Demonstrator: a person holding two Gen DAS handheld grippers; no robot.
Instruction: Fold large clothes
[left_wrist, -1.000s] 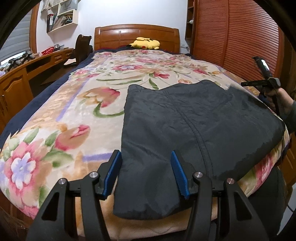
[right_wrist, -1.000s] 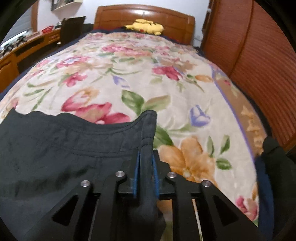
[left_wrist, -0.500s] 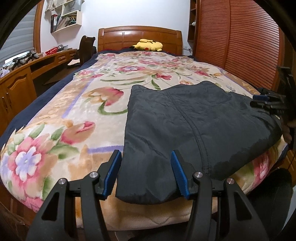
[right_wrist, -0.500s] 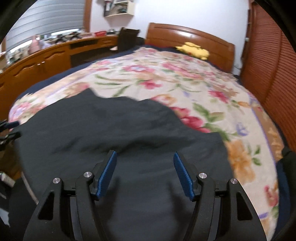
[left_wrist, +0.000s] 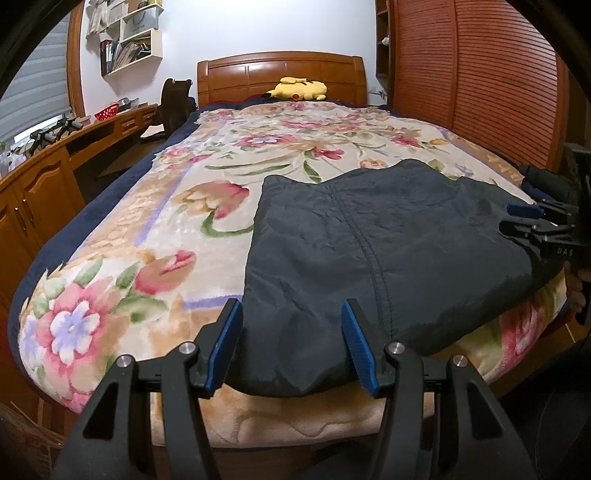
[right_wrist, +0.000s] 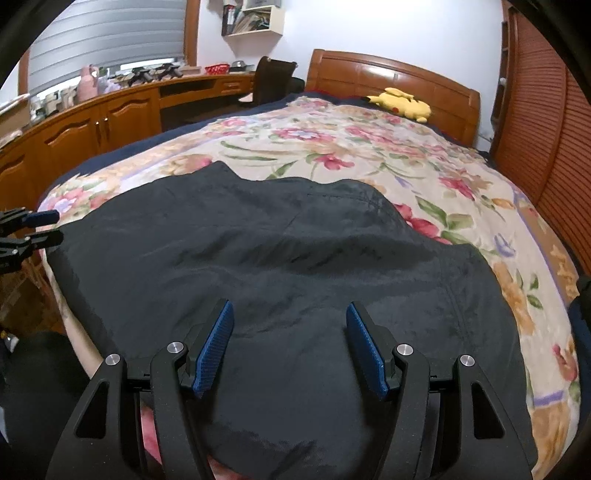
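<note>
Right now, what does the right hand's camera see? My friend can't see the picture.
A dark garment lies spread flat on a flowery bedspread, with the right gripper open just above its near edge. The left gripper peeks in at the left edge, and a yellow plush toy rests by the wooden headboard.

1. The dark garment (right_wrist: 295, 258) runs under the right gripper (right_wrist: 290, 347) and off the bottom edge of the right wrist view, so its near hem is unseen.
2. In the left wrist view its near edge droops over the bed's end behind the left gripper (left_wrist: 291, 343).
3. The hand (left_wrist: 578, 284) at the right edge is mostly cut off.
4. Items on the wall shelf (left_wrist: 129, 48) are too small to identify.
5. Objects along the desk (right_wrist: 110, 99) under the window are too small to tell.
</note>
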